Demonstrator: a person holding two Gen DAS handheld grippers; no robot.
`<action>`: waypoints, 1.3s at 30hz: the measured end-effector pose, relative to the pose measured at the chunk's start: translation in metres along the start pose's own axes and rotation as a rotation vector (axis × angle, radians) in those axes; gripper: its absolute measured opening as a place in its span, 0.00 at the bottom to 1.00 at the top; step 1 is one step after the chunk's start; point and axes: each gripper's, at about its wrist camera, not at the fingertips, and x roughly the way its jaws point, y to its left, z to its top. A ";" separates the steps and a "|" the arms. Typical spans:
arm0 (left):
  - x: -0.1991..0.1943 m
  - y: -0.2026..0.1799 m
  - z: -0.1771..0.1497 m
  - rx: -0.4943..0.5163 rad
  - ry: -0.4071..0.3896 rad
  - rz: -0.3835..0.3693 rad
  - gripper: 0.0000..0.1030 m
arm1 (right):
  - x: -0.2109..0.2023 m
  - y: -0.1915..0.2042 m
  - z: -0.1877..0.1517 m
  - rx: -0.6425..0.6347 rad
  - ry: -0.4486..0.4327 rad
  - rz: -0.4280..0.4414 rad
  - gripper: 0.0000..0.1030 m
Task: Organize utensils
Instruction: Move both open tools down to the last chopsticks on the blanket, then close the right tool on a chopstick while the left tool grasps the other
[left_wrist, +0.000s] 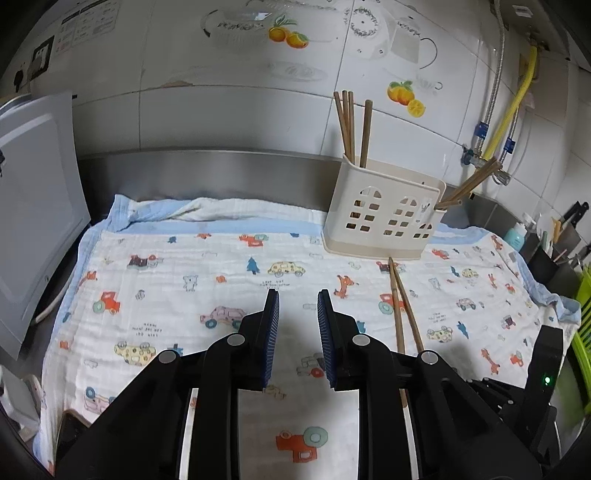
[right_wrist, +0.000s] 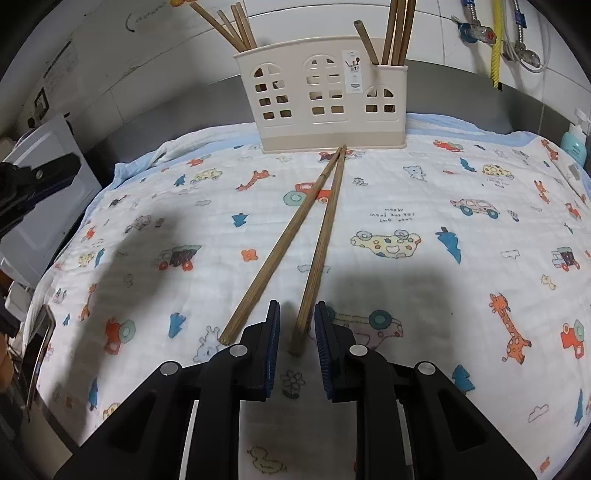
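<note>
Chopsticks (right_wrist: 295, 236), two slim round sticks of brown, fine-grained wood, lie flat on a white crinkled muslin cloth (right_wrist: 424, 295) printed with cars, giraffes and small trees and edged in pale blue, which covers the surface. Their far tips meet and touch the base of the holder (right_wrist: 325, 99), and from there they fan apart toward the camera in a narrow V. The holder is a cream plastic caddy with arched and square cut-out windows like a little house, a small paper label on its front, and several more brown chopsticks (right_wrist: 397, 33) standing tilted in its outer compartments. The right gripper (right_wrist: 297, 314) hovers low at the near ends of the loose pair: its black fingers (right_wrist: 271, 332) with ribbed blue pads are spread apart, the near end of the right-hand stick lies in the gap between them without touching either pad, and the left-hand stick ends just outside the left finger. In the left wrist view the left gripper (left_wrist: 298, 302) is held over bare cloth, well to the left of the pair (left_wrist: 400, 306) running back to the holder (left_wrist: 384, 210), its fingers likewise spread and holding nothing. Behind the holder rise a steel backsplash and glossy white tiles (left_wrist: 258, 110) with fruit decals.
</note>
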 end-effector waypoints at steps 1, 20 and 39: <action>0.000 0.000 -0.001 -0.002 0.004 -0.002 0.21 | 0.001 0.001 0.001 0.000 0.000 -0.011 0.16; 0.027 -0.056 -0.052 0.061 0.143 -0.109 0.21 | -0.027 -0.021 -0.001 -0.011 -0.053 -0.026 0.07; 0.074 -0.108 -0.074 0.130 0.254 -0.139 0.21 | -0.100 -0.063 0.004 -0.076 -0.192 -0.024 0.06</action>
